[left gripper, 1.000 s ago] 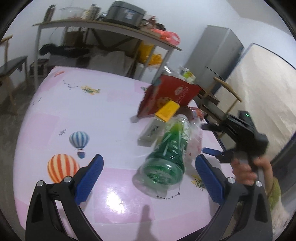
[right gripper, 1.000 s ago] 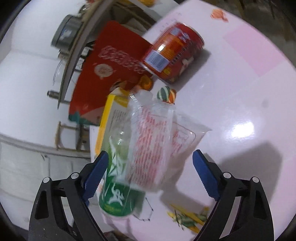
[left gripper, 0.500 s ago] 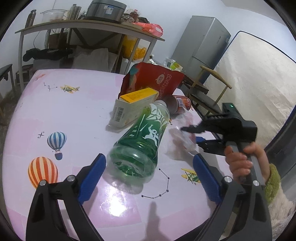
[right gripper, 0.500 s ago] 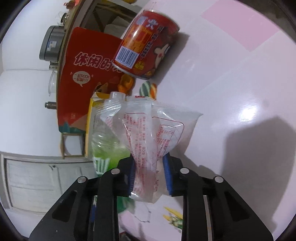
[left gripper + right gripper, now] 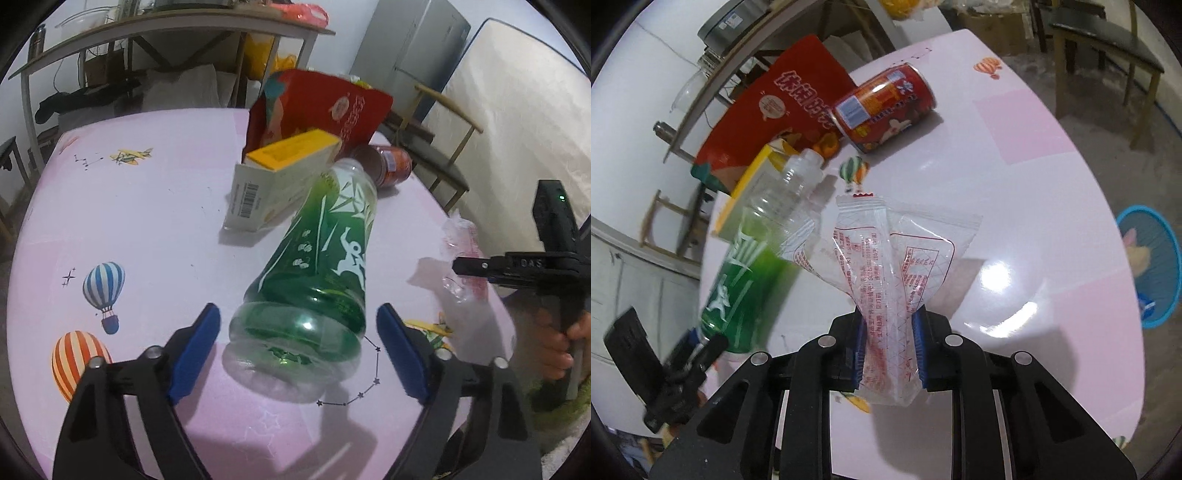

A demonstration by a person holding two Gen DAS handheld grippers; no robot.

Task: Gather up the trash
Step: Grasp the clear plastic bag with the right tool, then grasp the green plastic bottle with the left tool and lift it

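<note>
Your right gripper [image 5: 888, 354] is clamped on the clear plastic wrapper [image 5: 890, 266], blue pads pinching its gathered lower end; the wrapper fans out above the pads, lifted off the pink table [image 5: 1015, 192]. Your left gripper [image 5: 297, 350] stands wide, jaws closing, straddling the base of the green bottle [image 5: 317, 273] with a gap on each side and no contact yet.

Wrapper: thin crinkled film, red print, sawtooth seal at the top. Judged near weightless, limp, slick; a pinch on bunched film should hold better than on a single flat layer.

Bottle: lying on its side, base toward you, open neck toward the yellow-and-white carton [image 5: 277, 181]. Thin clear plastic under a green sleeve, ribbed base, no cap seen. Looks empty, so likely light, springy, prone to roll or squirt out of the pads. Take it across the body just above the base, where the wall is straightest.

Beyond lie a red can [image 5: 882, 110] on its side and a red bag [image 5: 325, 107]. A blue basket [image 5: 1148, 266] sits on the floor.
</note>
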